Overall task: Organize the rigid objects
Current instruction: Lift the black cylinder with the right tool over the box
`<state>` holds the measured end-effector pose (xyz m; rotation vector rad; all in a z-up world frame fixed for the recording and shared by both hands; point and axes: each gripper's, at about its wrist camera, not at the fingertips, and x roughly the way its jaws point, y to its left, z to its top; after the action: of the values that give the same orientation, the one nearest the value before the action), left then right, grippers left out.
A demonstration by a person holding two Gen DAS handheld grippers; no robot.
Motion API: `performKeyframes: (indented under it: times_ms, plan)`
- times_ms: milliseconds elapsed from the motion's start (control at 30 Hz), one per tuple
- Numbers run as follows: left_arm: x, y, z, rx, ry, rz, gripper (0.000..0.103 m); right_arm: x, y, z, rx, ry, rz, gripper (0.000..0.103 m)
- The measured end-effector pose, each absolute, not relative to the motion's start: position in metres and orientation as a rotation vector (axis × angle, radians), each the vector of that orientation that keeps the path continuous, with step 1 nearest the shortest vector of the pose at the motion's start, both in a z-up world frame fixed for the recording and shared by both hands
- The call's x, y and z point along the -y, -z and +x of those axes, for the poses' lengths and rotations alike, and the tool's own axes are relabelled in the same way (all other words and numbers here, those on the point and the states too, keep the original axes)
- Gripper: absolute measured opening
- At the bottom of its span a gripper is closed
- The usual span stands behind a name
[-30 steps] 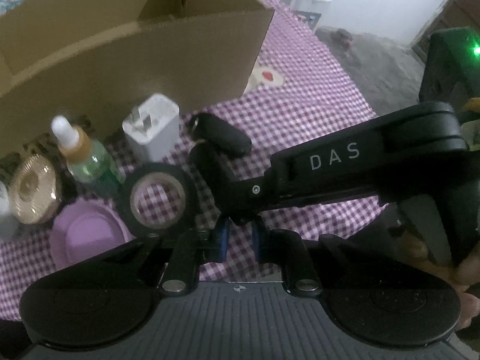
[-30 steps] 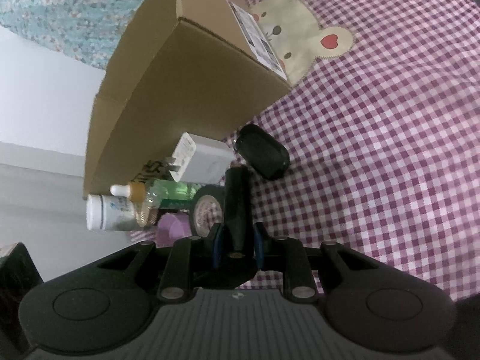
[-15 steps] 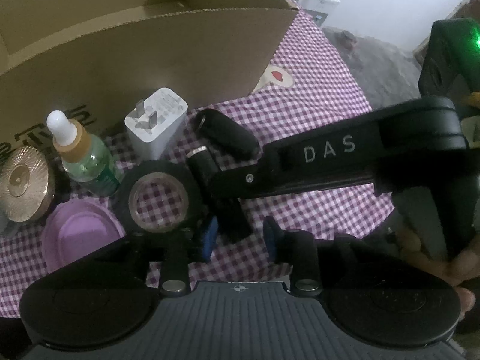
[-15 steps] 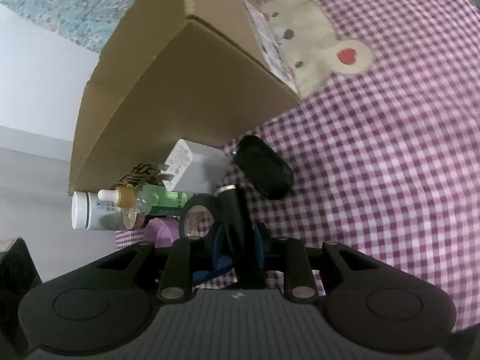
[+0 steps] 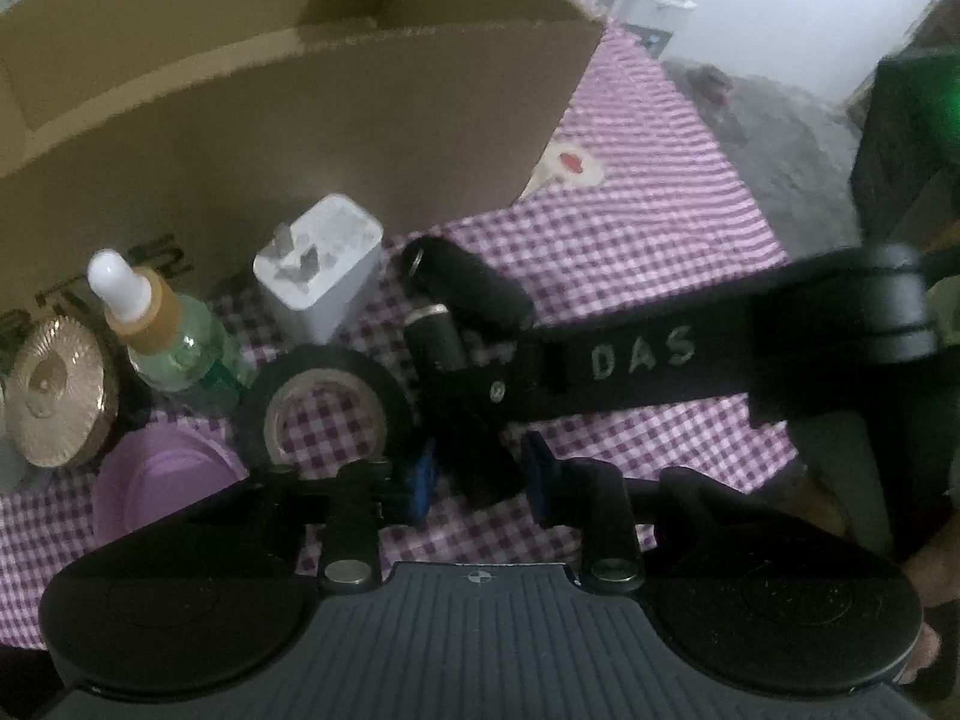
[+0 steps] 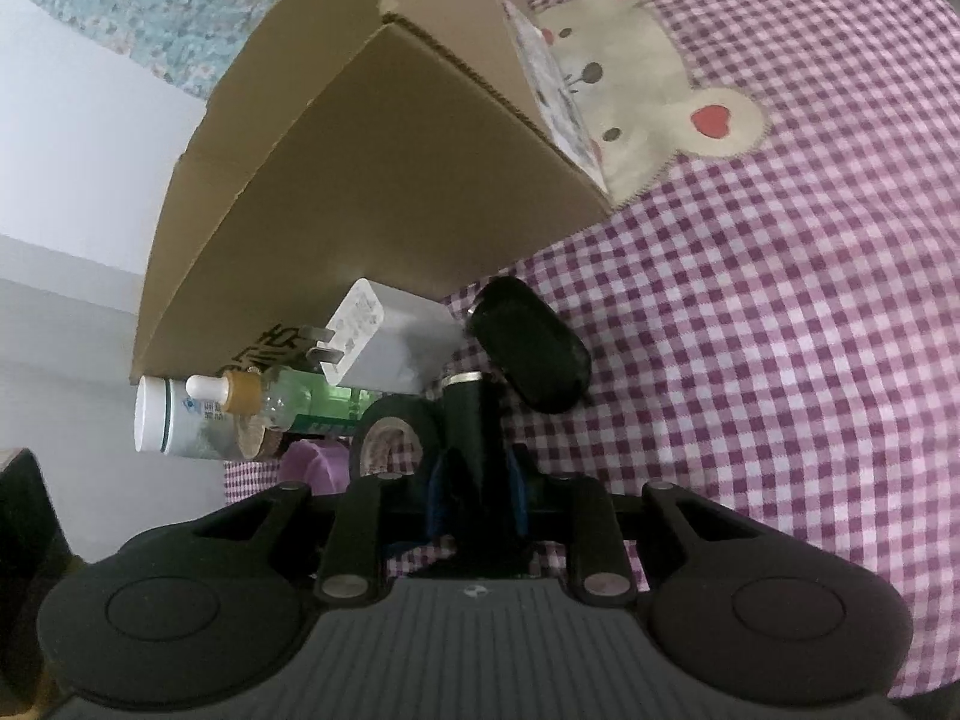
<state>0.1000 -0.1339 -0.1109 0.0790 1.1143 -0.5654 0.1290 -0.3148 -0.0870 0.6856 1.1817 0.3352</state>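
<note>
Pinching black tube (image 6: 474, 420), right gripper (image 6: 477, 495) lettered "DAS"; left gripper (image 5: 480, 477) fingers closing around it.

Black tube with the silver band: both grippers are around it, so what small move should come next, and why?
Probably the left gripper should back away. The right gripper is clamped on the black tube, while the left jaws are closing with its lower end between them, pads apparently not pressing. The open cardboard box stands just behind, so the right one could lift it there.
</note>
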Motion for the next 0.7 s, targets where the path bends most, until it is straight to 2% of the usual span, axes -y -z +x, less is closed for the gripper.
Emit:
performKeyframes:
  times_ms: [333, 700]
  plan:
    - [0.122, 0.087, 0.083, -1.048, 0.591, 0.046, 0.028, 0.329, 0.068, 0.105, -1.136, -0.315, 0.747, 0.024]
    - [0.072, -0.017, 0.076, -0.817, 0.551, -0.028, 0.028, 0.292, -0.056, 0.108, -0.912, -0.418, 0.64, 0.024]
